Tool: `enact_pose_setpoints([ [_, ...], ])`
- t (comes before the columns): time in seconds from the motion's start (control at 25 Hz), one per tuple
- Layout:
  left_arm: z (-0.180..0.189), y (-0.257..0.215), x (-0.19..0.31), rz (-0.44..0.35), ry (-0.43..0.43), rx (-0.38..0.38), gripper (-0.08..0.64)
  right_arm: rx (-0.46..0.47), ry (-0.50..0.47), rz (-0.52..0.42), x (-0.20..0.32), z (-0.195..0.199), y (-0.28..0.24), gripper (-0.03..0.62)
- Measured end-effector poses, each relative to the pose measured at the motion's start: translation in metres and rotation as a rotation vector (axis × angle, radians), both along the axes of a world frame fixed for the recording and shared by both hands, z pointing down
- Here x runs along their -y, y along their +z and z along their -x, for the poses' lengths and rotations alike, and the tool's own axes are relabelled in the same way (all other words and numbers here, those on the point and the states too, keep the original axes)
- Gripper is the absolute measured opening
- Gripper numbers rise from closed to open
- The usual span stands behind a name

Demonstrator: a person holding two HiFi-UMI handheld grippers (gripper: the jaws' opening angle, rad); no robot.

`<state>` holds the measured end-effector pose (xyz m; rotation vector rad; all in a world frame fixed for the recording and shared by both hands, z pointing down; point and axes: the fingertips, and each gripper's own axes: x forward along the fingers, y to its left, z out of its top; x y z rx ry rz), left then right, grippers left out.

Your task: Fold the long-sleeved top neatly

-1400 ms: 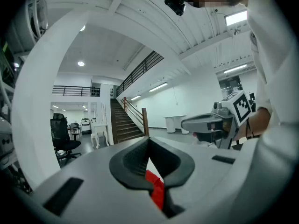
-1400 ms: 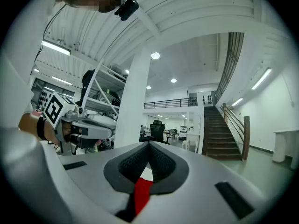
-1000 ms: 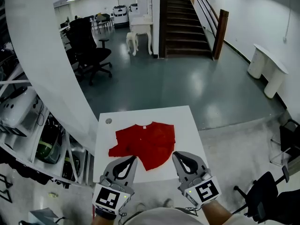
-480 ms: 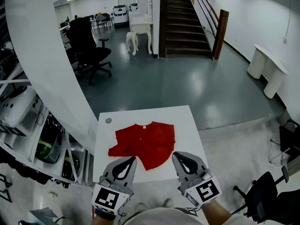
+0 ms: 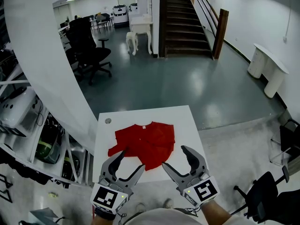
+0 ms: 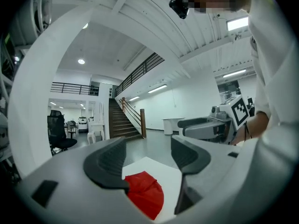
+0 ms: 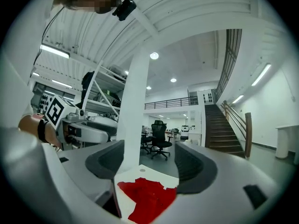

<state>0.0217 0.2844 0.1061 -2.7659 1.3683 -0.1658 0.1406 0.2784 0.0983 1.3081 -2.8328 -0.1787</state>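
Both jaw pairs have just been opening: your left gripper (image 5: 132,159) and right gripper (image 5: 174,157) now stand wide, nothing between them. The top (image 5: 147,142) lies flat on the table (image 5: 187,125) just ahead of your fingers, collar farthest from them, its near corner reaching in between the two grippers. It spreads crosswise, one sleeve trailing out ahead of the left gripper, so that hand looks nearer.

Red top (image 5: 145,142): sleeves can't be told apart, too crumpled. Small round thing (image 5: 108,121) at far-left corner of table (image 5: 185,125): too small to ID.
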Motion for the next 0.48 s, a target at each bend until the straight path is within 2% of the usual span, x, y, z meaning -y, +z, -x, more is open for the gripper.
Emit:
enact_pose_setpoints([
  [0.04, 0.000, 0.001, 0.001, 0.001, 0.002, 0.002, 0.313, 0.000, -0.002, -0.002, 0.000, -0.001, 0.001, 0.357],
  [0.08, -0.001, 0.003, 0.002, 0.003, 0.005, 0.003, 0.335, 0.001, -0.004, -0.004, 0.001, -0.002, 0.002, 0.371],
  [0.28, 0.000, 0.015, 0.008, 0.021, 0.003, 0.024, 0.350, 0.001, -0.012, -0.004, 0.005, -0.008, 0.011, 0.374],
  [0.48, 0.003, 0.022, 0.015, 0.032, -0.041, 0.040, 0.348, -0.011, -0.019, -0.002, 0.011, -0.015, 0.018, 0.374],
])
